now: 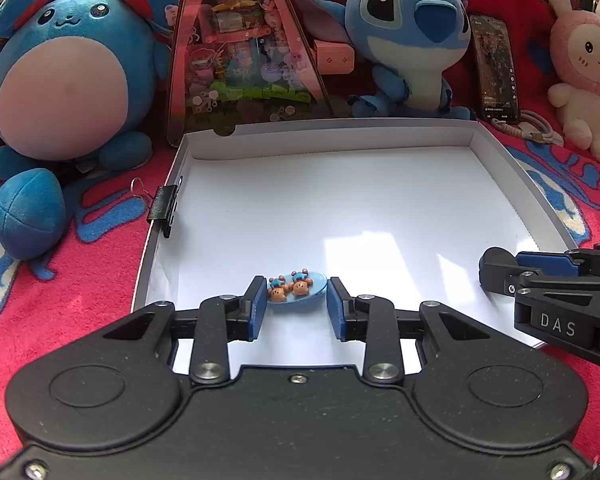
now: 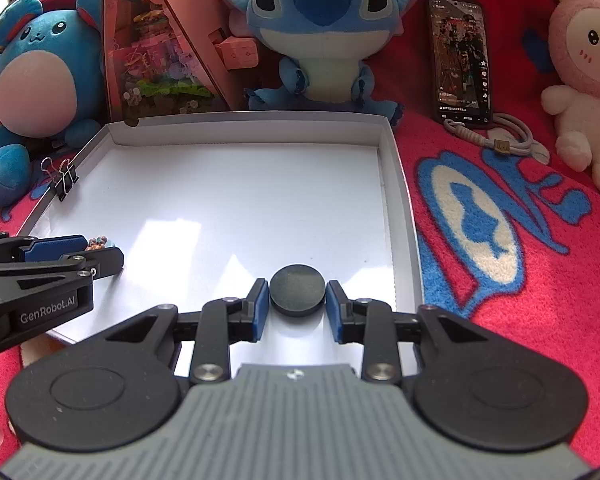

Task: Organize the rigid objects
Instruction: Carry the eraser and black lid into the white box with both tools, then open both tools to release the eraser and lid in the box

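Observation:
A shallow white box (image 1: 340, 130) lies open on a red blanket. Low over the box's near end, my left gripper (image 1: 297, 293) is shut on a small blue oval piece (image 1: 300, 285) that carries two tiny brown bear figures. In the right wrist view the same left gripper (image 2: 100, 252) comes in from the left with the bear piece (image 2: 98, 242) at its tips. Close to the box's right wall (image 2: 392, 200), my right gripper (image 2: 297, 295) is shut on a flat black round disc (image 2: 297, 290). The right gripper (image 1: 498, 268) also shows at the right of the left wrist view, where the disc is hidden.
A black binder clip (image 1: 164, 210) is clamped on the box's left wall. Behind the box stand a round blue plush (image 1: 60, 80), a pink triangular display case (image 1: 244, 48), a blue big-eared plush (image 1: 404, 40), a phone (image 1: 494, 68) with a cable, and a pink rabbit plush (image 1: 584, 72).

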The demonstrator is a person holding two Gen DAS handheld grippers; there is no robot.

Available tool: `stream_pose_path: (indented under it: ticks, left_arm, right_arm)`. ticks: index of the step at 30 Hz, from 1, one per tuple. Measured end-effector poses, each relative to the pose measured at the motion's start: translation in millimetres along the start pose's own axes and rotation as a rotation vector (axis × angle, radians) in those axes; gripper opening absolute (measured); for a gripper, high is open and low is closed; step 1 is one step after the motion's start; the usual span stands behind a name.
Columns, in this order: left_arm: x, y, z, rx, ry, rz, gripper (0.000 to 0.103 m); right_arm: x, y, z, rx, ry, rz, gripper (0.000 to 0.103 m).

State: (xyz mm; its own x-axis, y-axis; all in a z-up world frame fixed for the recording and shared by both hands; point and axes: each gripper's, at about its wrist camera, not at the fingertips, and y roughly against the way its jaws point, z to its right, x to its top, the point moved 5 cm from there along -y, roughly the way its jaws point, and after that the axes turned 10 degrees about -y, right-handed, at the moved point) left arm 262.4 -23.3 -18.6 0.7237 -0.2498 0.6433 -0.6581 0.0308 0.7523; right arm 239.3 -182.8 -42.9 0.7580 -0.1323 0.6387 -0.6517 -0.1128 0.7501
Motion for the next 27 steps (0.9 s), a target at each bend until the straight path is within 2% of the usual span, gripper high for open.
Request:
stream_pose_path:
  ticks: [7,11,13,18,20,27]
  left_arm:
    - [0,2,-1,-0.001,0.009,-0.001,0.034]
    - [0,8,-1,0.007,0.001,0.022,0.043]
    - [1,13,0,0.009,-0.004,0.035,0.049]
    - [1,27,3,0.017,-0.023,0.078,0.074]
    - [1,35,5,0.027,-0.042,0.101,0.08]
    - [-7,59,9,0.038,-0.073,0.146,0.085]
  right_arm:
    - [-1,2,2,0.013,-0.01,0.008,0.041]
    - [-1,6,3,0.022,-0.014,0.019,0.053]
    - [-1,9,5,0.02,-0.008,0.029,0.054]
    - [-3,19,8,0.022,0.001,0.055,0.063]
    - [-4,23,10,0.024,0.002,0.065,0.065]
    - [-11,42,18,0.04,0.005,0.108,0.076]
